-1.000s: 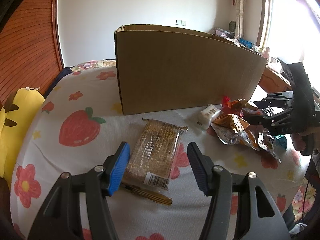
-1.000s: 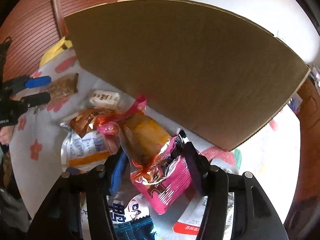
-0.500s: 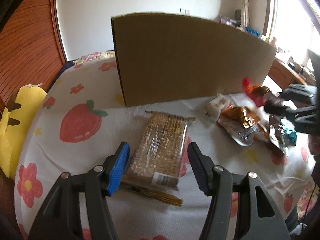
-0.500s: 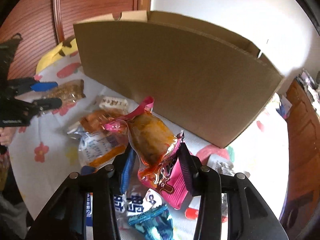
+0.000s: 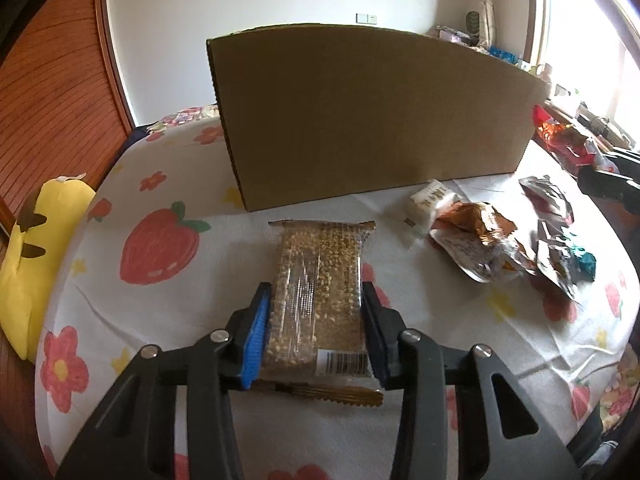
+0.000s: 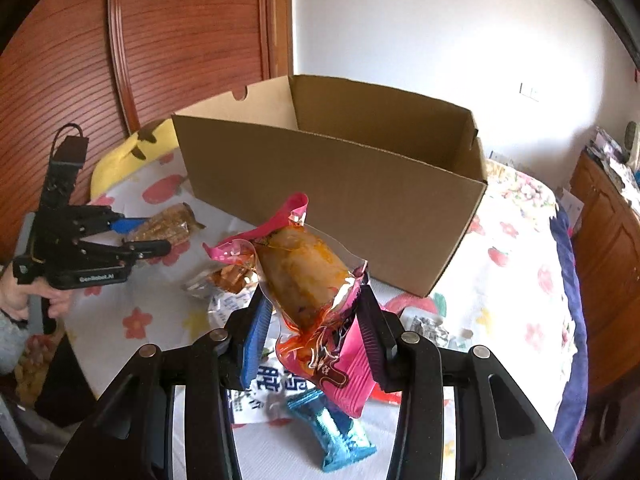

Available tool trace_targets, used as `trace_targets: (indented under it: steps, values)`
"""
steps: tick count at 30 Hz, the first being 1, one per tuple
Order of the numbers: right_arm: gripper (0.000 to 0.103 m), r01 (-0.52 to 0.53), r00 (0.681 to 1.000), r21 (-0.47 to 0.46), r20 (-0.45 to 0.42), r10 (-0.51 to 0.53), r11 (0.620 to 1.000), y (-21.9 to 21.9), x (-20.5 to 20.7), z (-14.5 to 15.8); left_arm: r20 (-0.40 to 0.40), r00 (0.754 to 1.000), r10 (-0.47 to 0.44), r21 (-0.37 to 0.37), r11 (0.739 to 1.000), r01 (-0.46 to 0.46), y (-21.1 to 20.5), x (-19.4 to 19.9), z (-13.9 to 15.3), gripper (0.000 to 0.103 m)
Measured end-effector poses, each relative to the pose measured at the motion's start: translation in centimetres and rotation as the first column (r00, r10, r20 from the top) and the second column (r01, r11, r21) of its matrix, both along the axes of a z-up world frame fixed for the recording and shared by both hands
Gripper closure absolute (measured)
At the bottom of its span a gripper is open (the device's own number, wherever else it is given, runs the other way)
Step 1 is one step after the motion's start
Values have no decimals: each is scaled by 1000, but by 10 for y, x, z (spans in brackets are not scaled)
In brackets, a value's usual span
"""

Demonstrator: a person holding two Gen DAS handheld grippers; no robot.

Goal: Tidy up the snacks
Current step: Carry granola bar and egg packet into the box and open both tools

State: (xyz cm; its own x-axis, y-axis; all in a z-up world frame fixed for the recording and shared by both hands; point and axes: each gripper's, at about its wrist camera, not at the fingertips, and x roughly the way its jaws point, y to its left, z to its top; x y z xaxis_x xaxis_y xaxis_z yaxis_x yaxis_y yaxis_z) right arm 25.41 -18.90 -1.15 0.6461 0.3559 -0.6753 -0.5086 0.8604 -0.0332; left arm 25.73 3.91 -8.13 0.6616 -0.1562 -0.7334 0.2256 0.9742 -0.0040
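Your left claw was clamped on the near half of a grain bar, its blue pad pressed against the wrapper's left edge and the dark pad against the right. The bar lay flat on the worktop, barcode end nearest you, far end pointing at the box. That cardboard box stood just beyond it, its long wall facing you. To the right of the bar lay a white packet, touching an orange-brown pouch, with a teal wrapper further right. A yellow plush sat at the worktop's left edge.

Your right claw was closed on a pink-edged snack bag, gripping its lower end so the bag stood up, tilted left, lifted clear of the worktop. The box, seen from above here, stood open just beyond the bag; how much it held could not be told. Under the claw lay a blue wrapper and a white packet with blue print. Far left, the left claw showed in this view too, gripping the grain bar flat on the cloth.
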Motion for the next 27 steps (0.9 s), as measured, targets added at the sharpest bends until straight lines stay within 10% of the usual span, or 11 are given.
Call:
trace_targets:
  steps: [27]
  values:
    - [60, 49, 998, 82, 47, -53, 995, -20, -36, 28, 208, 976, -60, -103, 991, 83, -24, -45, 97, 62]
